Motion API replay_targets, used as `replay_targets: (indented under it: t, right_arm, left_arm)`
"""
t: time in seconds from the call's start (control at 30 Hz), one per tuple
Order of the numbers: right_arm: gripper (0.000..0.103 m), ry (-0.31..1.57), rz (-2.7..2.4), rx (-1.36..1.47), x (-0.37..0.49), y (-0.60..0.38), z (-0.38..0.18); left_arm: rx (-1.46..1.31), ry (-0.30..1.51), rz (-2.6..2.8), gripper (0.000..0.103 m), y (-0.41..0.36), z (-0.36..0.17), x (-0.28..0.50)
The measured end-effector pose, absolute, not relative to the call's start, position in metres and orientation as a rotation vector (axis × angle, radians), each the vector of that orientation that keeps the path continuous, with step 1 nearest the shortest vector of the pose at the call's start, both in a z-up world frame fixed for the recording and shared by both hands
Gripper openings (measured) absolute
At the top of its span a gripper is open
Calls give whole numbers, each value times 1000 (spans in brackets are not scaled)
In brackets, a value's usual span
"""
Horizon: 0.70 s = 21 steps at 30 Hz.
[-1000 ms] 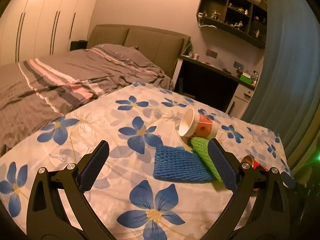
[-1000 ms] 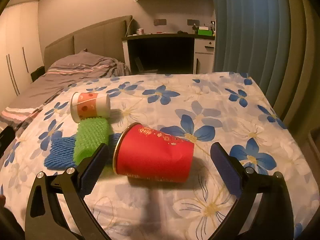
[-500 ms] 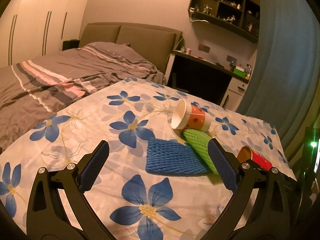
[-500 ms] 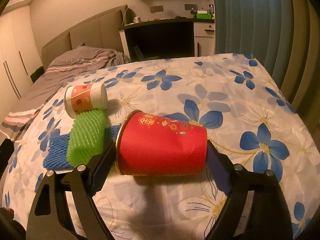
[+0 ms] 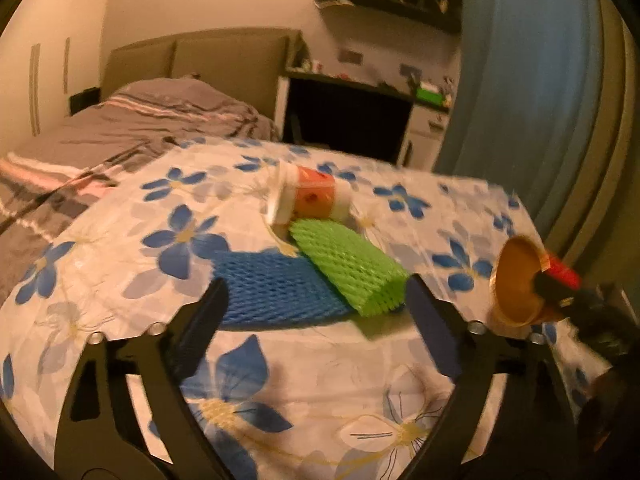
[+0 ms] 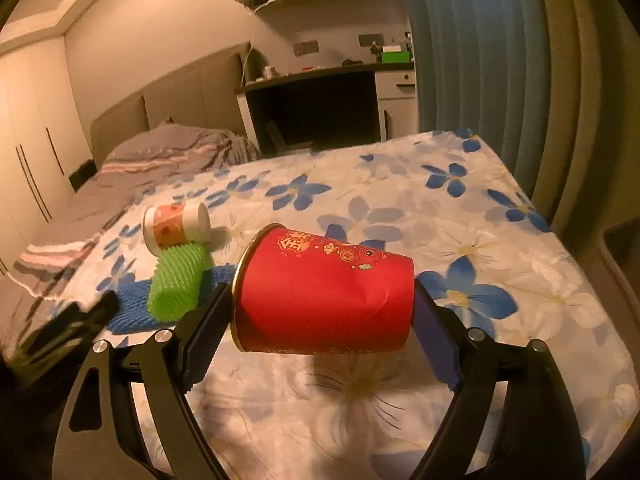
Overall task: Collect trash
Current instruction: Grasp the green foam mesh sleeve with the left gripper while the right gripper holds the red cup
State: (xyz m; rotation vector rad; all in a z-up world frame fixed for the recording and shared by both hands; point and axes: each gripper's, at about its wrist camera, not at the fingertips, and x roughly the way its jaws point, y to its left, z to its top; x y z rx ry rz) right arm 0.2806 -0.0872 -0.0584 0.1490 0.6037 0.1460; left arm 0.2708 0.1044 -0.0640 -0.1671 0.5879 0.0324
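Floral sheet [image 6: 460,208], desk [image 6: 320,80], curtain [image 6: 472,40]

From my left camera everything smeared with motion; the red cup [image 5: 520,280] at three o'clock was half hidden behind the right claw [image 5: 576,300]. The blue foam net [image 6: 132,304] lay mostly covered by the green one [image 6: 176,280].

The right gripper [image 6: 322,312] is clamped end to end on a red paper cup [image 6: 324,292], lifted off the surface. The left gripper [image 5: 314,312] tilts downward, its jaws just narrowing with nothing gripped between them
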Motion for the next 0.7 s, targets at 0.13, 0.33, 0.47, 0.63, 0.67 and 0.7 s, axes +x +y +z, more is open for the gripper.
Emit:
replay_targets:
  t: [0.13,0.33,0.47,0.63,0.67,0.7]
  right_arm:
    - [83,587,157,168,269,-102,-53]
    - [83,577,174,180,259,-115,-51]
    - [83,575,182,176,255,-118,-52]
    - [83,583,194,169,251,-121,-54]
    - [83,581,197,169,249,-121,-53]
    - [83,578,198,168,248,-122,-53]
  left_arm:
    - [-167,668,5,70,100,-74,289]
    - [-142,733,-1,57,92,-83,306]
    - [-143,756,1,39,91,-86,313]
    - [-150,754,-15,15,89,-85,311]
    - [-149,752,-19,10,88,-85,308]
    - [-149,751,-21,5,87,-84,308]
